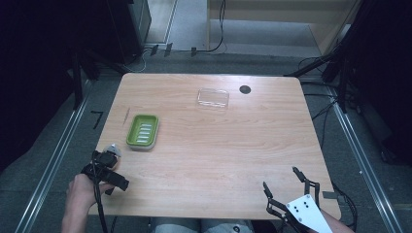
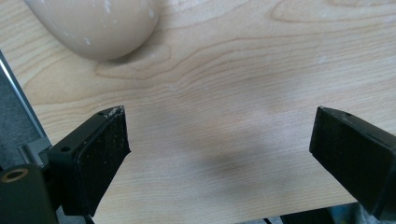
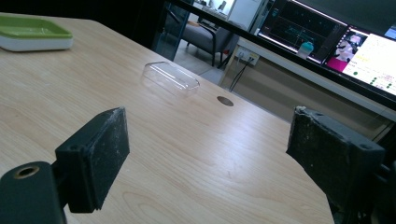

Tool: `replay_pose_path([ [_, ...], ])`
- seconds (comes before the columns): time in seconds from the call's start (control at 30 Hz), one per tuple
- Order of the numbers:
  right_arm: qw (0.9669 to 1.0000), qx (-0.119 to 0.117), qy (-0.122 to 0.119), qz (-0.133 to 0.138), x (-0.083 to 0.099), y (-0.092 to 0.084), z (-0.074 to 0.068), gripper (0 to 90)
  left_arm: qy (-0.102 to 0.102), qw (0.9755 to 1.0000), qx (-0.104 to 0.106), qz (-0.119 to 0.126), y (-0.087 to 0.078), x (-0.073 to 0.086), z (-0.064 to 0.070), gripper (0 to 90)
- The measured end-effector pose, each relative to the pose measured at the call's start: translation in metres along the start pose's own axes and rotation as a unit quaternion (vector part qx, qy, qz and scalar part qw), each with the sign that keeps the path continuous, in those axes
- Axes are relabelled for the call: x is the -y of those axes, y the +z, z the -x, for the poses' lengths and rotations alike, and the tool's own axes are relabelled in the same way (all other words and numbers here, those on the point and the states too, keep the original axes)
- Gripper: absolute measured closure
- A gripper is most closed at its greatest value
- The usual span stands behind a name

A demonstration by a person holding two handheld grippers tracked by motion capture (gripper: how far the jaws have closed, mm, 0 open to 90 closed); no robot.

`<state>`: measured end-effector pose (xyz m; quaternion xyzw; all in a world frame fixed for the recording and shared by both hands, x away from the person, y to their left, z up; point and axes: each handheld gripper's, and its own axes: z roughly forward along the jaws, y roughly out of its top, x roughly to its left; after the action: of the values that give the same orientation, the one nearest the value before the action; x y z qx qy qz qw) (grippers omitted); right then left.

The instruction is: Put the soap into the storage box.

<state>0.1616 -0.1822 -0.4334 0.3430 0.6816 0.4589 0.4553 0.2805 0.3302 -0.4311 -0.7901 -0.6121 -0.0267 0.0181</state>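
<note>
My left gripper (image 1: 108, 167) hovers over the table's near left corner, held in a hand. In the left gripper view it (image 2: 219, 140) is open, with bare wood between its jaws. A pale beige rounded bar, like soap (image 2: 93, 28), lies just beyond the jaws, up and to the left; from above the bar (image 1: 114, 147) sits in front of that gripper. A green soap dish (image 1: 142, 131) stands farther back on the left. My right gripper (image 1: 280, 177) rests open at the near right edge with nothing between its jaws (image 3: 210, 149).
A clear plastic lid (image 1: 213, 98) lies toward the far middle of the wooden table (image 1: 218, 145), next to a dark round hole (image 1: 245, 89). The right gripper view has the lid (image 3: 170, 77), the dish (image 3: 32, 32) and lit screens (image 3: 373, 56) beyond the table.
</note>
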Motion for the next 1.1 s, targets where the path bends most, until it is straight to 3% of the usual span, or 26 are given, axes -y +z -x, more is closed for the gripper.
replay_pose_path([
  [0.23,1.0,0.0,-0.003,0.005,-0.001,-0.002,-0.001,13.1,0.003,1.0,0.005,0.005,-0.004,-0.003,-0.002,4.7],
  [0.43,1.0,0.001,-0.006,0.006,-0.002,-0.003,-0.003,13.1,-0.01,0.9995,0.008,0.029,-0.016,-0.009,-0.011,4.6],
  [1.1,0.9998,-0.005,-0.015,0.009,-0.003,0.0,-0.005,13.1,-0.036,0.9991,0.008,0.022,-0.011,-0.04,-0.033,3.5],
])
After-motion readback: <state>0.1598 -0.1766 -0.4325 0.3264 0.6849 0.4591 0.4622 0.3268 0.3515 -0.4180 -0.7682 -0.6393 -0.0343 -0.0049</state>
